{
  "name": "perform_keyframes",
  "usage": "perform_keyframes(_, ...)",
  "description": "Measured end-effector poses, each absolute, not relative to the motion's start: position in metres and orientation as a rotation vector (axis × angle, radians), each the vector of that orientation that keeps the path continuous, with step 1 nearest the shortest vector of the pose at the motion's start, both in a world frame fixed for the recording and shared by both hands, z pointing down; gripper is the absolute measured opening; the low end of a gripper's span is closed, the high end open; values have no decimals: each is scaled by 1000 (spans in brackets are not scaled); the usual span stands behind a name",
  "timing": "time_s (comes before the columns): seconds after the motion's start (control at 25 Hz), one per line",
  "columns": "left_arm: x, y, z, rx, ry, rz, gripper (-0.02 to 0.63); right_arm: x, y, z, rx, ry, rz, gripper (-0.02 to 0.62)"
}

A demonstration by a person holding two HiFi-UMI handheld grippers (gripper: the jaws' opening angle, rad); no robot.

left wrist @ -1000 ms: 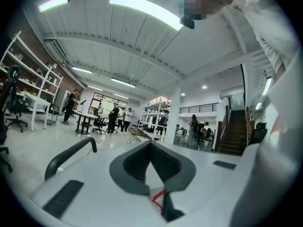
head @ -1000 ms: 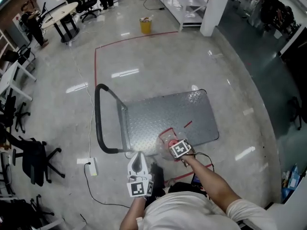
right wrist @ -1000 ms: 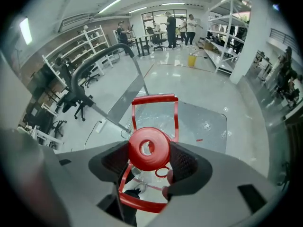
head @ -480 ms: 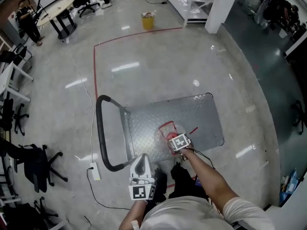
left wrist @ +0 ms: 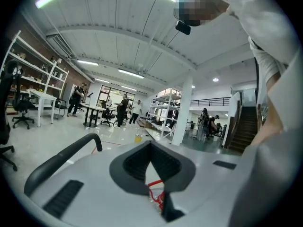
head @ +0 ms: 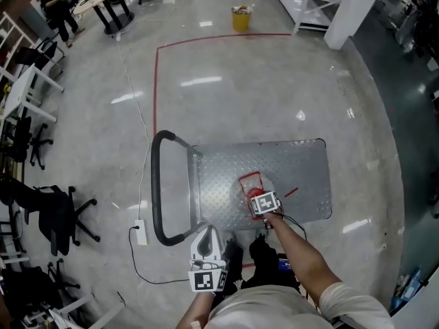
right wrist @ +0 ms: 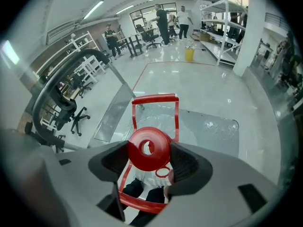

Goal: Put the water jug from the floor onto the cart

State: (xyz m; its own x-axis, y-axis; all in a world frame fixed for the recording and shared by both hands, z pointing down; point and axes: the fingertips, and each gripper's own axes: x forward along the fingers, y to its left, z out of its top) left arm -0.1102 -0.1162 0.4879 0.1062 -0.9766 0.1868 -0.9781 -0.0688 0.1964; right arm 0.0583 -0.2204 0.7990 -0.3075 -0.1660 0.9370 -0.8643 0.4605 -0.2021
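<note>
The water jug point(head: 250, 186) is clear plastic with a red cap point(right wrist: 149, 148) and a red carrying frame point(right wrist: 155, 100). It sits over the near edge of the cart's grey checker-plate deck point(head: 295, 166); whether it rests on the deck I cannot tell. My right gripper point(head: 258, 196) is shut on the jug's neck just under the cap, with a pad on either side in the right gripper view point(right wrist: 150, 163). My left gripper point(head: 208, 233) is shut and holds nothing, close to my body, left of the jug. The cart's black push handle point(head: 159, 184) stands at the deck's left end.
A white power strip point(head: 140, 232) with its cable lies on the floor left of the cart handle. Black office chairs point(head: 48, 214) stand further left. A red tape line point(head: 156, 81) marks the floor beyond the cart, with a yellow bin point(head: 240, 19) and a white pillar point(head: 350, 5) at the back.
The right gripper has carried the jug from the cart's near edge a little further over the deck. The head view has lifted and pulled back. The left gripper stays low near my body.
</note>
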Motion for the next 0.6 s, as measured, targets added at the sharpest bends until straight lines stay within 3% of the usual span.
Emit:
perform_keyframes(0.36, -106, -129, 482, 2150, -1944, -40, 3, 60, -187, 801, 736, -1652, 973, 279)
perform_keyframes(0.52, -103, -126, 477, 2165, -1936, -45, 3, 59, -203, 763, 756, -1811, 828, 267)
perform_keyframes(0.56, -101, -125, 473, 2171, -1937, -54, 3, 60, -209, 741, 802, -1881, 771, 195)
perform_keyframes(0.6, -97, -126, 468, 2181, -1933, -65, 3, 62, -215, 714, 873, -1963, 700, 59)
